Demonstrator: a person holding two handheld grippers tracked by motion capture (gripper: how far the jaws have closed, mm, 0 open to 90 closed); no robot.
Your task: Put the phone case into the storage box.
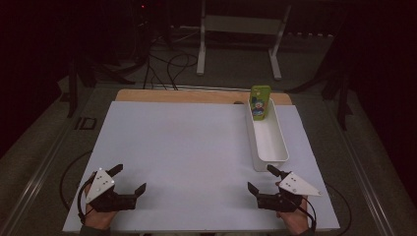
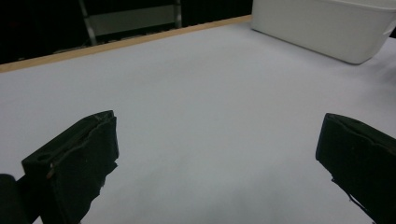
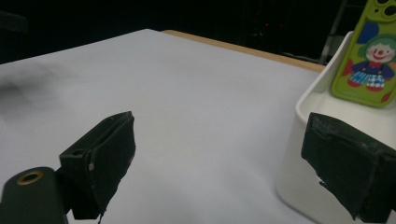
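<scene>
While both grippers idle wide open at the near edge, the phone case waits at the far end of the bin.
Right gripper (image 1: 265, 179) sits just near of the white bin (image 1: 278, 147), jaws spread with nothing between them; left gripper (image 1: 127, 179) is well apart on the near-left of the white table (image 1: 187, 142), jaws equally wide and empty. And the green phone case (image 1: 259, 102), with its clown picture, leans upright against the bin's far wall, straight ahead of the right gripper along the bin's near-to-far long axis. Right hand looks clearly the closer one; I'd judge a forward reach up the bin's length is the call.
</scene>
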